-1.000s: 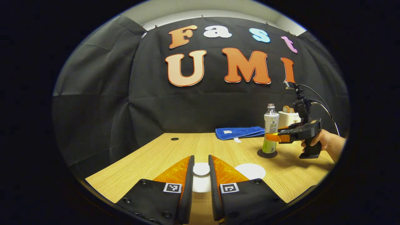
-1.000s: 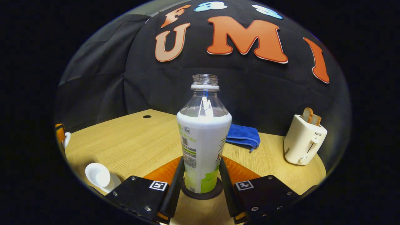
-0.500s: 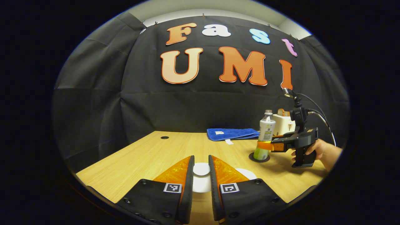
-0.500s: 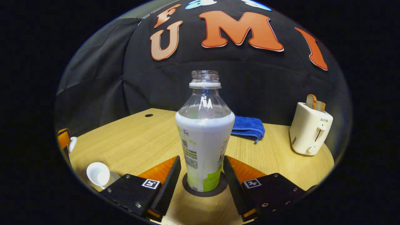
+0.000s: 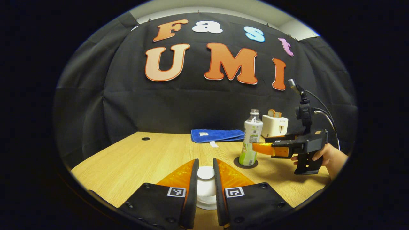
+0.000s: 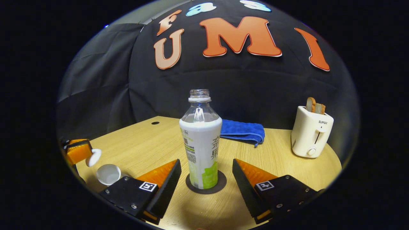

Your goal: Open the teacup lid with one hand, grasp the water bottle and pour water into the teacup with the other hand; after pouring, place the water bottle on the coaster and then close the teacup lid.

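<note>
- the water bottle [image 6: 200,150] stands upright on the dark coaster [image 6: 220,182], uncapped, so by my reading the pour and the set-down are done.
- your right gripper [image 6: 207,177] has its fingers spread wide, one on each side of the bottle and clear of it; in the left gripper view the same tool [image 5: 265,144] sits just beside the bottle with your hand [image 5: 329,155] on its grip.
- your left gripper [image 5: 206,179] is pinching the white teacup lid [image 5: 205,172] by its knob; both fingers press on it.
- in the right gripper view the open teacup [image 6: 109,174] sits near the table's left edge, with the lid [image 6: 93,157] held up beside and slightly above it, not on it.
- in the left gripper view a white shape lies directly under the lid; i judge it to be the cup, though i cannot tell how well the two line up.
- what is left: lower the lid squarely onto the cup's rim, then let go of the knob.
- the blue cloth [image 6: 243,131] and the toaster [image 6: 311,135] sit well apart from all this.
</note>
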Tool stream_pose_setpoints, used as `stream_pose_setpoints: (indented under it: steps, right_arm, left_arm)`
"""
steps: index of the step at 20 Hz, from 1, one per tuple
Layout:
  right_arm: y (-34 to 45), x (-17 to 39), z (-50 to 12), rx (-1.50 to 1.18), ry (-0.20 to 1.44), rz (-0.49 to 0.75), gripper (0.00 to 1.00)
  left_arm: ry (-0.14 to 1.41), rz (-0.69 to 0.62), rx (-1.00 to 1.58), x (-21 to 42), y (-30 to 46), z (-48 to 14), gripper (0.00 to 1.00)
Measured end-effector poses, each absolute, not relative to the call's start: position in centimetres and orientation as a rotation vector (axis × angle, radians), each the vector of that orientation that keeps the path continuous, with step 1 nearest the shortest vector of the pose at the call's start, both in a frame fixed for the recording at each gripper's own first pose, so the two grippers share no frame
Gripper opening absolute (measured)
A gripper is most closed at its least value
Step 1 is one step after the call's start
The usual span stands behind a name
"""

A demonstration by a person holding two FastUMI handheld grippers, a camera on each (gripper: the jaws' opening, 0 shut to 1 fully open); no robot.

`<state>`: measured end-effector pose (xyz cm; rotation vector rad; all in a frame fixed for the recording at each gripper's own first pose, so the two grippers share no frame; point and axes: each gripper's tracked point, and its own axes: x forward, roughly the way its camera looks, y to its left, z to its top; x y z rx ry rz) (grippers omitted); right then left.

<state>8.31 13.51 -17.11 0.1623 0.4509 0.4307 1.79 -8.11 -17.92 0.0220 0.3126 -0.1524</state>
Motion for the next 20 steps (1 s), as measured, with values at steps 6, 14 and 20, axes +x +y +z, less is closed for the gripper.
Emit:
stream_pose_setpoints:
  steps: [6, 14, 20]
  right_arm:
    - [11.7, 5.9, -16.8, 0.170, 0.428, 0.408, 0.96]
    - [11.0, 3.9, -15.6, 0.175, 0.409, 0.427, 0.96]
    - [10.1, 2.5, -14.7, 0.148, 0.386, 0.428, 0.96]
  left_arm:
    - [0.379, -0.159, 0.071, 1.7, -9.1, -20.7, 0.30]
    - [0.423, -0.144, 0.122, 1.7, -9.2, -22.1, 0.30]
    - [0.410, -0.126, 0.155, 1.4, -9.0, -21.4, 0.53]
